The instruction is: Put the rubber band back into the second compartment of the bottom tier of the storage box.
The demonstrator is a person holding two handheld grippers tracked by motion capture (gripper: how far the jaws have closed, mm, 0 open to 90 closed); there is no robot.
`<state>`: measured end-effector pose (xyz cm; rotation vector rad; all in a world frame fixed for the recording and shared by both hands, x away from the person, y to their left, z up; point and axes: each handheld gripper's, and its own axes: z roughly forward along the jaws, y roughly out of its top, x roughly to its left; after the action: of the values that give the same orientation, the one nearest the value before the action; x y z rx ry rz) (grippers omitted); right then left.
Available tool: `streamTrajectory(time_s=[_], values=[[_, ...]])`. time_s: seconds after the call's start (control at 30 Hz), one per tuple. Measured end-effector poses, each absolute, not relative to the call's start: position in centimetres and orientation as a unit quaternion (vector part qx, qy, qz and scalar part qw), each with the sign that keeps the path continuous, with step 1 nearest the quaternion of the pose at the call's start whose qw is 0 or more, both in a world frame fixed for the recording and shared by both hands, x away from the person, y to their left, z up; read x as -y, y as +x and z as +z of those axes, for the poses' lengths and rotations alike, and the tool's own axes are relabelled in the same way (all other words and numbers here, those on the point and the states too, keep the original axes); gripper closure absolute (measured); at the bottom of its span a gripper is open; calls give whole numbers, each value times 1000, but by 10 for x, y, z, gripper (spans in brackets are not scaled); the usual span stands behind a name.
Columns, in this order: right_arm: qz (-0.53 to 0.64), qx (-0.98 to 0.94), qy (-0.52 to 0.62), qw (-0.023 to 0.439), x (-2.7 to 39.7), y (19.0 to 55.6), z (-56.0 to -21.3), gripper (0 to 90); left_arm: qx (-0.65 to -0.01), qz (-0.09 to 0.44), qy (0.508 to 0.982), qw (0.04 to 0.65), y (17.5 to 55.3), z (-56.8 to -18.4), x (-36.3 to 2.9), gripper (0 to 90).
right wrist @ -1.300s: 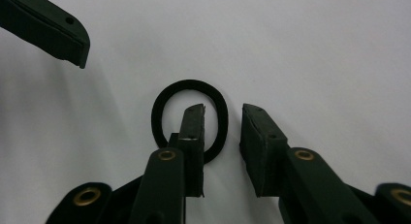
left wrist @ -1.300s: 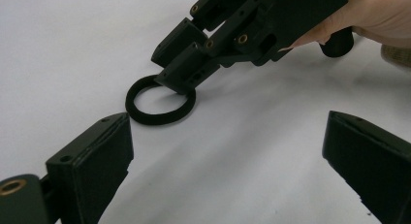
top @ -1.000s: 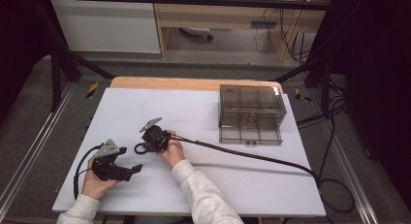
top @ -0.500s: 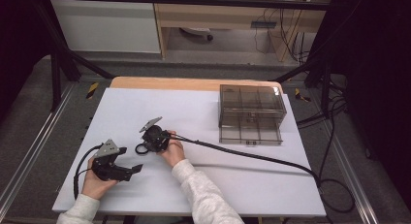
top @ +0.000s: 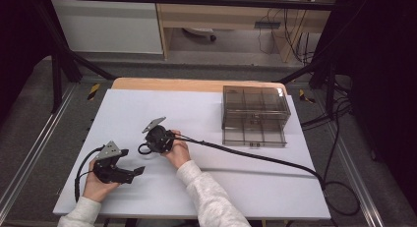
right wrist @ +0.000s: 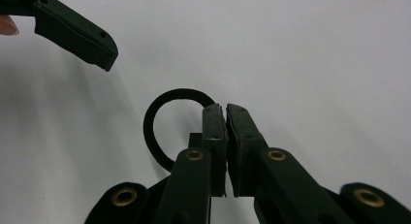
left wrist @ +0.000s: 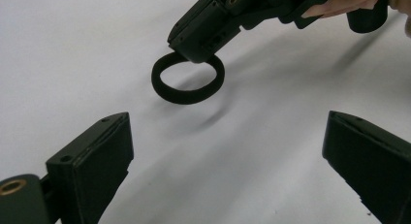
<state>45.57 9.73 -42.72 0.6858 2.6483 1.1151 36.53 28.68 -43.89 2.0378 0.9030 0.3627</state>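
Black hair tie (right wrist: 165, 132) — pinched, right gripper (right wrist: 226, 108) view.

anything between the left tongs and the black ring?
Nothing: bare white table between the open left tongs and the black ring, seen in the left gripper view.

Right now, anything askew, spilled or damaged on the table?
Nothing stands out. The right hand-held gripper is shut on the black band, which looks whole. The left hand-held gripper is open nearby. The drawer box sits squarely on the table. No spills.
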Motion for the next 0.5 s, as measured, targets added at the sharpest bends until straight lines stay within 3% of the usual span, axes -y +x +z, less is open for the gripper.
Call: streamTrajectory(time_s=[0.5], values=[[384,-887,236,100,-80,453,-420,873,-362,145,816,427,365,-439,-287,42]])
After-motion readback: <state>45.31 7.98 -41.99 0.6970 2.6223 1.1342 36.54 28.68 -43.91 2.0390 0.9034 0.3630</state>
